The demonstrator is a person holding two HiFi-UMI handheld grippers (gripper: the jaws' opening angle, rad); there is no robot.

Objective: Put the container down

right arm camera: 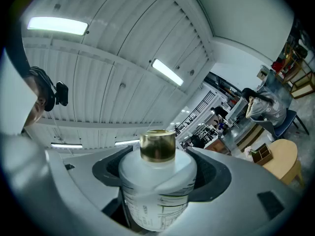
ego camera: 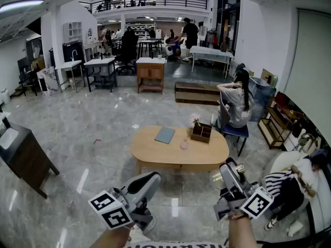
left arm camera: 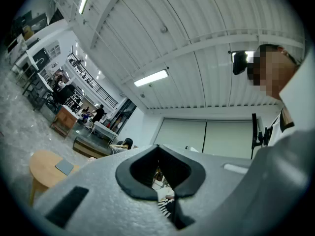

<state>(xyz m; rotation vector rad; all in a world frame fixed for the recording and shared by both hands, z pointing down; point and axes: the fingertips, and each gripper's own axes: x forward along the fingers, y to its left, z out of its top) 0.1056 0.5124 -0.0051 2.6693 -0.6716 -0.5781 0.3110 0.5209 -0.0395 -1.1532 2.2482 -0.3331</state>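
- At the near right of the scene, the right tongs [right arm camera: 160,172] are clamped around the body of the white plastic container with a printed label and a gold cap [right arm camera: 157,200]. It is held in the air over the marble floor [ego camera: 93,133], well short of the oval light-wood surface [ego camera: 155,154].
- At the near left, the left tongs [left arm camera: 160,178] are closed together with nothing in them.
- Risk: if the tongs let go here, the container would likely drop to the floor, because the surface is not yet under it.
- Risk: if it meets the surface tilted, the round body may tip and roll off the edge.
- Risk: on the right half of the surface it could knock the dark wooden box with flowers [ego camera: 201,133] or the small pink item [ego camera: 184,144].
- The container's long axis runs along the tongs. Its cap points away from the person, towards the far side and somewhat upward, so its base must be turned down first.
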